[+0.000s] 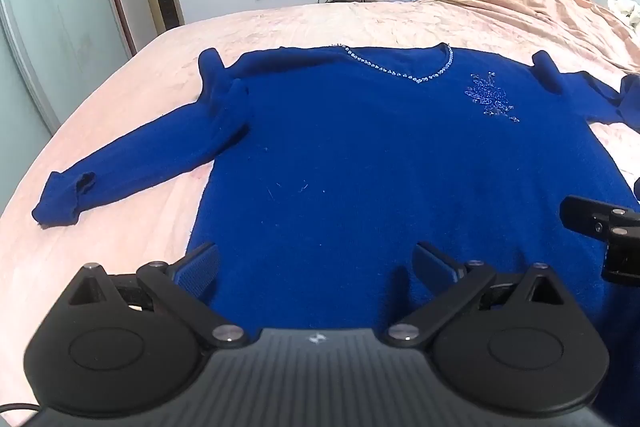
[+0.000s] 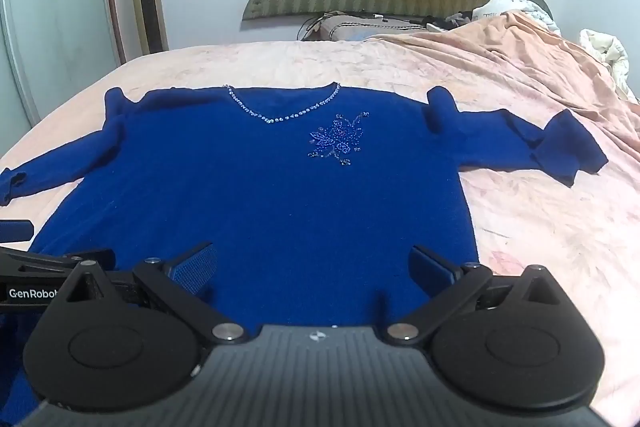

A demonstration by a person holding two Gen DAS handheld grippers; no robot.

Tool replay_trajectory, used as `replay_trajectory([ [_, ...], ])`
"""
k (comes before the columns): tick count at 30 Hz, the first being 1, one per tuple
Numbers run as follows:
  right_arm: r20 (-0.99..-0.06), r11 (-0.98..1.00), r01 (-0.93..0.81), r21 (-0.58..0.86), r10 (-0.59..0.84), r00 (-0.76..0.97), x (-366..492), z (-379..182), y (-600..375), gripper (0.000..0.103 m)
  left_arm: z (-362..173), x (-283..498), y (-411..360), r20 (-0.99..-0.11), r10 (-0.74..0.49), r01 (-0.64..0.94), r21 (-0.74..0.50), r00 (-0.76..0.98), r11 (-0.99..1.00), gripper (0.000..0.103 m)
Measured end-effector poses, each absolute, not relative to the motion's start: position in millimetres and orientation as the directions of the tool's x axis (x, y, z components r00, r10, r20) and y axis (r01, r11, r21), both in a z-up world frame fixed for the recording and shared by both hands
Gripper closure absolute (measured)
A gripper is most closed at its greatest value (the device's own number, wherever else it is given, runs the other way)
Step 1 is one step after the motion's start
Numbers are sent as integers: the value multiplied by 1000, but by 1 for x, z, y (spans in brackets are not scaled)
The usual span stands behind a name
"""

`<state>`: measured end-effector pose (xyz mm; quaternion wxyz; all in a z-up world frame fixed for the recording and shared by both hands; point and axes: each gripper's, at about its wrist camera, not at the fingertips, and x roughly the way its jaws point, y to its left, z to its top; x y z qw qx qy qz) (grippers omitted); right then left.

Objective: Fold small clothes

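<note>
Two grippers, left gripper and right gripper, hover over the hem, fingers spread wide, holding nothing. The blue sweater lies flat, face up on the bed, sleeves out. Recommended: pinch both hem corners evenly, then fold toward the beaded neckline.

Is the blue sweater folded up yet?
No, the blue sweater lies spread flat on the bed, both sleeves out sideways.

Even, moderately bright indoor lighting in both views, source not visible. Soft shadows only. Strong fisheye bending and dark vignetting at frame corners. Slight overall softness; no glare.
</note>
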<state>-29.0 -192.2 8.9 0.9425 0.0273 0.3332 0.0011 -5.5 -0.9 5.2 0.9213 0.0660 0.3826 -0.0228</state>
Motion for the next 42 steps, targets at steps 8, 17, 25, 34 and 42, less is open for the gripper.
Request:
replay_trajectory([
  [8,-631,998,11,55,26,776,-32,7,-192,0,5,-4,1,-708,4,92,97,706,991,0],
  [17,-621,998,8,66,35,783,-31,5,-193,0,2,-5,2,-711,4,91,95,703,991,0],
  [25,-617,997,8,76,41,786,-34,6,-194,0,2,-6,2,-711,3,93,96,703,991,0],
  [34,-614,997,8,79,42,788,-36,7,-193,0,1,-7,3,-710,5,92,98,704,991,0],
  [42,-616,997,7,78,43,787,-35,7,-193,0,1,-7,4,-711,9,84,95,703,992,0],
])
